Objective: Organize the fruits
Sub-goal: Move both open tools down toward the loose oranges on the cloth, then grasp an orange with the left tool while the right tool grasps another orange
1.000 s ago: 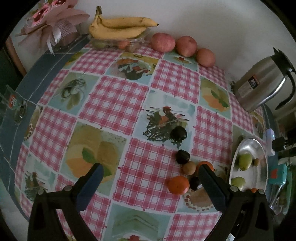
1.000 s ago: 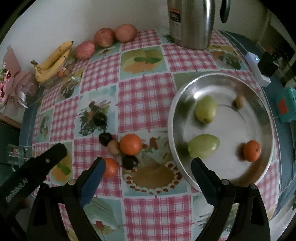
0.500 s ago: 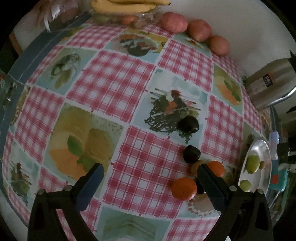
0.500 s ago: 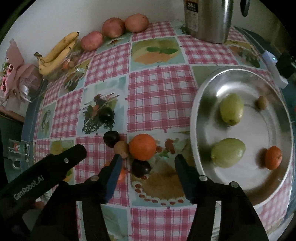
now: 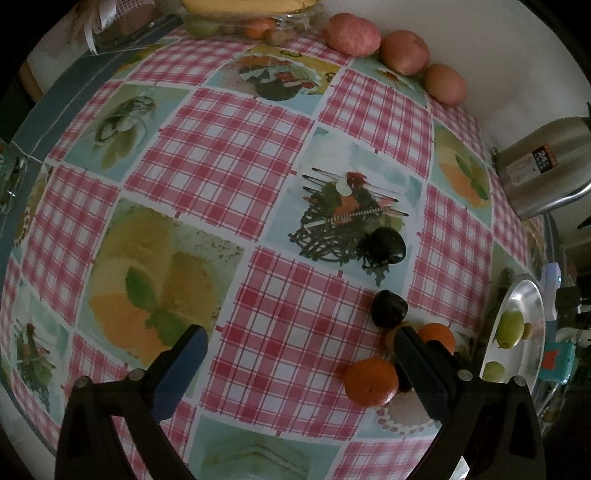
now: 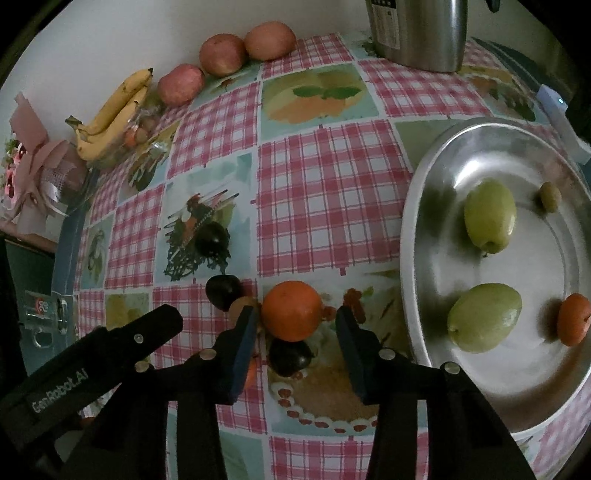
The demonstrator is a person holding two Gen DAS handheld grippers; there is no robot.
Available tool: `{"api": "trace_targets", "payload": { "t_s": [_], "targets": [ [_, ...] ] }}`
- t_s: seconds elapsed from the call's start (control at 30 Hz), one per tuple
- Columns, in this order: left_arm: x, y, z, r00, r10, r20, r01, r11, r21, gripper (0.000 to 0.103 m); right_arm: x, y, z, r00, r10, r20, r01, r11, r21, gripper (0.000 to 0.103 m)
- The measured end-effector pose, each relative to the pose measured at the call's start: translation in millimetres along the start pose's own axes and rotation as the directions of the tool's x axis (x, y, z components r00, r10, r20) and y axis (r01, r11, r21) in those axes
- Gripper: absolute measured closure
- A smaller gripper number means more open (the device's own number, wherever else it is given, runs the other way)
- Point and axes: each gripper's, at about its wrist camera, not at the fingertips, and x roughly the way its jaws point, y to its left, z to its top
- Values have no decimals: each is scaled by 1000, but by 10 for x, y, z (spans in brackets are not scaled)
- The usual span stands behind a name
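My right gripper point(image 6: 295, 325) is open, its jaws on either side of an orange point(image 6: 291, 310) and a dark plum point(image 6: 290, 356) on the checked tablecloth. Another plum point(image 6: 222, 291), a small brown fruit point(image 6: 239, 306) and a third plum point(image 6: 211, 238) lie just left. The steel plate point(image 6: 417, 236) to the right holds two green fruits point(image 6: 489, 212), a small orange point(image 6: 572, 319) and a small brown fruit point(image 6: 549, 196). My left gripper point(image 5: 295, 350) is open and empty above the cloth, left of another orange point(image 5: 370, 382).
Three red apples point(image 6: 222, 53) and bananas point(image 6: 110, 114) on a clear box line the back wall. A steel jug point(image 6: 419, 33) stands at the back right. A pink wrapped bouquet point(image 6: 33, 162) sits at the far left by the table edge.
My right gripper has moved left from the plate to the loose fruit and narrowed its jaws around the orange. My left gripper has come lower and closer to the cloth.
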Motion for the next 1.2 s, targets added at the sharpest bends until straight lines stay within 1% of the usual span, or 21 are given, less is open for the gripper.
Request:
{"api": "trace_targets", "payload": {
  "t_s": [0.13,0.17,0.33,0.47,0.53,0.83,0.87,0.9,0.93,1.0,1.1,1.17,1.2],
  "targets": [
    [15,-7,-3,1000,1,-4,-1,1000,4,1,33,-11,-4,1000,20,-10,-20,1000,15,64],
    [18,-11,0,1000,2,-5,-2,1000,4,1,34,-14,-4,1000,28,-10,-28,999,18,66],
    [11,-17,-9,1000,-5,-9,5,1000,10,1,21,-9,-9,999,33,-5,-33,999,21,67],
    [-8,-23,-8,1000,-21,-10,21,1000,15,2,-42,-15,-18,1000,15,8,-15,1000,20,67],
    [-19,-34,-18,1000,-28,-10,28,999,23,5,-84,-22,-21,1000,4,15,-5,1000,18,67],
    [-20,-93,-157,997,-73,-32,74,997,33,10,-257,-127,-70,999,-38,0,38,997,64,68],
    [-14,-98,-163,997,-76,-34,77,996,33,11,-282,-140,-75,999,-37,2,36,997,68,70],
    [-9,-113,-175,996,-81,-38,83,996,35,15,-315,-149,-77,999,-35,4,35,997,72,78],
    [-3,-114,-176,995,-86,-43,87,996,35,17,-353,-154,-77,999,-34,10,33,997,74,80],
    [24,-135,-205,993,-103,-58,105,994,33,17,-418,-158,-77,999,-36,19,34,996,80,81],
    [66,-190,-262,992,-103,-75,107,993,46,18,-447,-144,-70,998,-53,25,51,996,68,81],
    [83,-225,-293,991,-104,-84,109,993,52,18,-414,-162,-72,999,-40,11,39,997,72,81],
    [90,-244,-306,990,-112,-90,117,992,55,20,-396,-175,-77,999,-39,1,39,996,75,81]
  ]
}}
